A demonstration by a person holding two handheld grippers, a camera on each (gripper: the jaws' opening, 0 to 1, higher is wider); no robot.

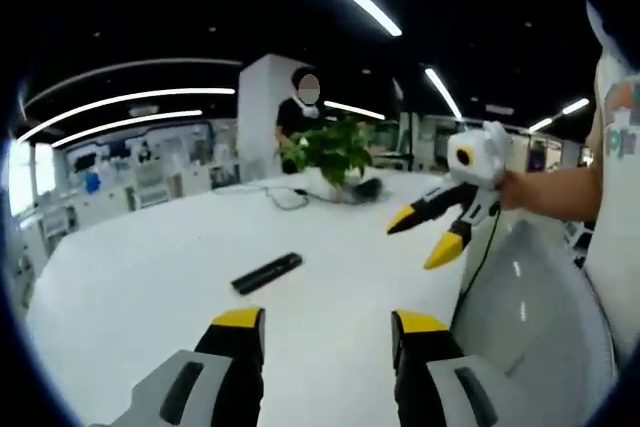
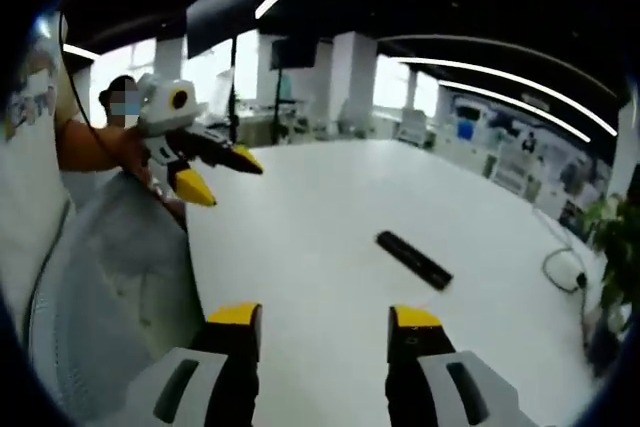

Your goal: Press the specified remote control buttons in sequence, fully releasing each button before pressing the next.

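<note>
A slim black remote control (image 1: 267, 273) lies flat on the white table (image 1: 150, 257); it also appears in the right gripper view (image 2: 413, 259). My left gripper (image 1: 328, 327) hovers above the table nearer to me than the remote, open, nothing between its yellow-tipped fingers. The right gripper (image 1: 430, 232) shows at the right of the left gripper view, held up in a hand, its jaws apart. In its own view the right gripper (image 2: 325, 322) is open and empty, the remote ahead and to its right. The left gripper (image 2: 215, 175) shows there too, held up by a hand.
A potted green plant (image 1: 335, 150) stands at the table's far side with a black cable (image 1: 285, 197) beside it. A person (image 1: 298, 112) stands behind the plant. A grey chair back (image 1: 530, 317) is at the table's edge. Plant and cable (image 2: 560, 267) sit right.
</note>
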